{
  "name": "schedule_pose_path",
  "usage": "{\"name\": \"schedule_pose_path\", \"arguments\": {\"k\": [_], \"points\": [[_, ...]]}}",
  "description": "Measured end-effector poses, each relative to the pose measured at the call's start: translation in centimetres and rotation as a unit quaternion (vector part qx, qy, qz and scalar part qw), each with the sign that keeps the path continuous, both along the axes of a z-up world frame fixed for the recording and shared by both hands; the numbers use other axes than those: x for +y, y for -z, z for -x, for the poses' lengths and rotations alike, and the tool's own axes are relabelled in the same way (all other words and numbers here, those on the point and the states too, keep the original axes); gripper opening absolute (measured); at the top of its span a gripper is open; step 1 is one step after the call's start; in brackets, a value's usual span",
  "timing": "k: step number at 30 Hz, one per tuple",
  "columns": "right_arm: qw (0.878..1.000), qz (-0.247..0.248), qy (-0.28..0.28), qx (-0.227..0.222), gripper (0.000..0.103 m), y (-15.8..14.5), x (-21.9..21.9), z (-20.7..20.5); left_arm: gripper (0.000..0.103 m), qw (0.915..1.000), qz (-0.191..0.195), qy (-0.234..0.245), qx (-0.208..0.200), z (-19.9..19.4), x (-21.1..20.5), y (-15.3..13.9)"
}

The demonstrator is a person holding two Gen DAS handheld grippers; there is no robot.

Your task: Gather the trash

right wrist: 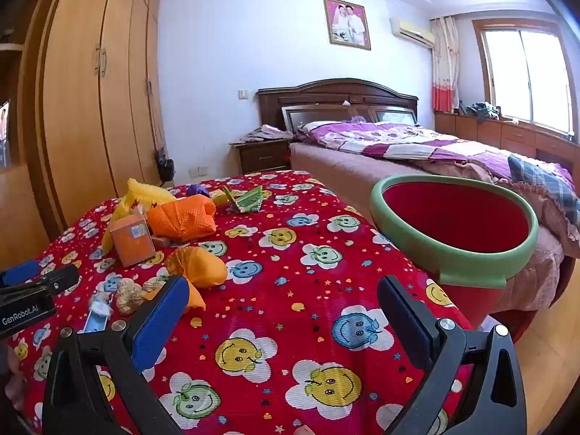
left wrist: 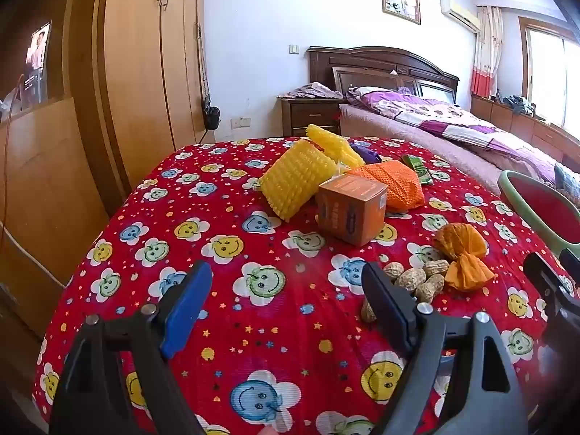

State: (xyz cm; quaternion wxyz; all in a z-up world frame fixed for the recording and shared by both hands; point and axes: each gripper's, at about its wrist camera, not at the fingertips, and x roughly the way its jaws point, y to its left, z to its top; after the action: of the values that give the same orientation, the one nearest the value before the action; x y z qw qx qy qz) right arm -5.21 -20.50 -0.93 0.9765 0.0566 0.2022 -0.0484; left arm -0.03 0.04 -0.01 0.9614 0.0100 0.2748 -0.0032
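Observation:
Trash lies on a red smiley-print tablecloth (left wrist: 275, 326): yellow foam netting (left wrist: 295, 181), an orange box (left wrist: 349, 210), an orange mesh bag (left wrist: 393, 181), a green wrapper (left wrist: 417, 168), an orange crumpled wrapper (left wrist: 462, 255) and several peanuts (left wrist: 420, 277). My left gripper (left wrist: 286, 306) is open and empty, low over the cloth, just left of the peanuts. My right gripper (right wrist: 284, 317) is open and empty over the cloth, between the orange wrapper (right wrist: 199, 266) and a red bin with a green rim (right wrist: 453, 217) at the table's right edge.
A wooden wardrobe (right wrist: 90, 108) stands to the left. A bed with a purple quilt (right wrist: 417, 145) and a nightstand (right wrist: 262, 154) lie behind the table. The left gripper's body shows at the left edge of the right wrist view (right wrist: 32, 290). A small blue packet (right wrist: 96, 320) lies near the peanuts.

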Motion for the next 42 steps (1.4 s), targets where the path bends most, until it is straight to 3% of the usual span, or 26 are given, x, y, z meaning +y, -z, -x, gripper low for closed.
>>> {"name": "schedule_pose_path", "arguments": {"k": [42], "points": [[1.000, 0.000, 0.000, -0.005, 0.103, -0.21, -0.03, 0.20, 0.085, 0.9999, 0.011, -0.001, 0.010, 0.03, 0.49, -0.20]]}}
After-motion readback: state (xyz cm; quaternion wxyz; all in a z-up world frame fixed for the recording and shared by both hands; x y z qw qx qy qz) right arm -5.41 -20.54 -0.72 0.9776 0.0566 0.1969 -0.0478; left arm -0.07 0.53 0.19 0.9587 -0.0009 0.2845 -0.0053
